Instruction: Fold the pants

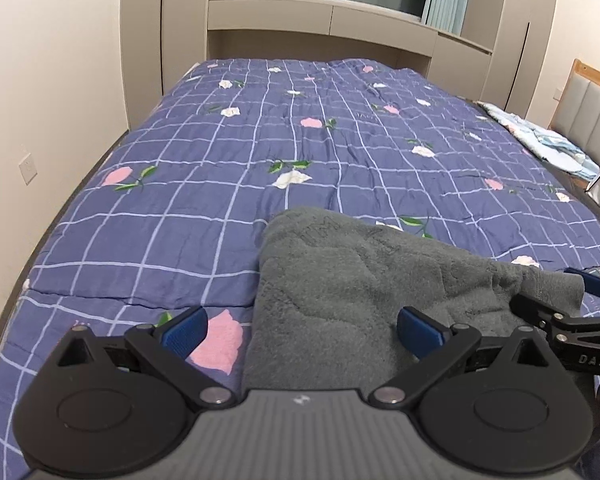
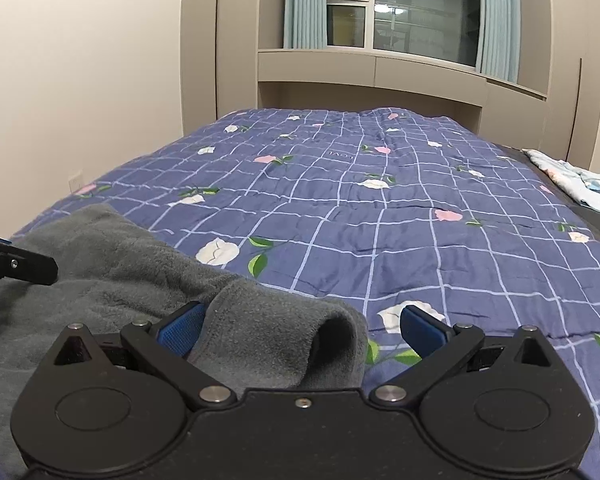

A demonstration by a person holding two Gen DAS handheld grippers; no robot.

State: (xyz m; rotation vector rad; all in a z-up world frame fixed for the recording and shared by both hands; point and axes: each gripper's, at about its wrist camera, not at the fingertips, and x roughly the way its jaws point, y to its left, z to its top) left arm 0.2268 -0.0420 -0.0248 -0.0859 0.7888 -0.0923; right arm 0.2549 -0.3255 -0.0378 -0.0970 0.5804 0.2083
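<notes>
the grey fleece pants [image 1: 360, 280] are bunched up at the near edge of the bed, lying on the blue checked quilt [image 1: 220, 168] with the pink and white flower print. both claws are spread wide and gripping nothing. the left gripper [image 1: 302, 330] sits low over the left edge of the heap, one blue pad above bare quilt and the other above fleece. the right gripper [image 2: 302, 330] has a rolled cuff or hem end [image 2: 300, 340] poking up between its open fingers, not pinched yet as far as i can tell.

what could go wrong imo: that fabric is thick, plush and floppy, so a pinch could grab several layers at once, or catch the quilt underneath along with it, and the fold would come out lumpy. the heap has no clear waistband or leg outline right now, so picking the wrong edge seems likely. the two grippers are also close together, so they could bump.

the quilt looks thin, slightly wrinkled cotton. there's a pale floral cloth [image 2: 572, 184] off at the far right side.
</notes>
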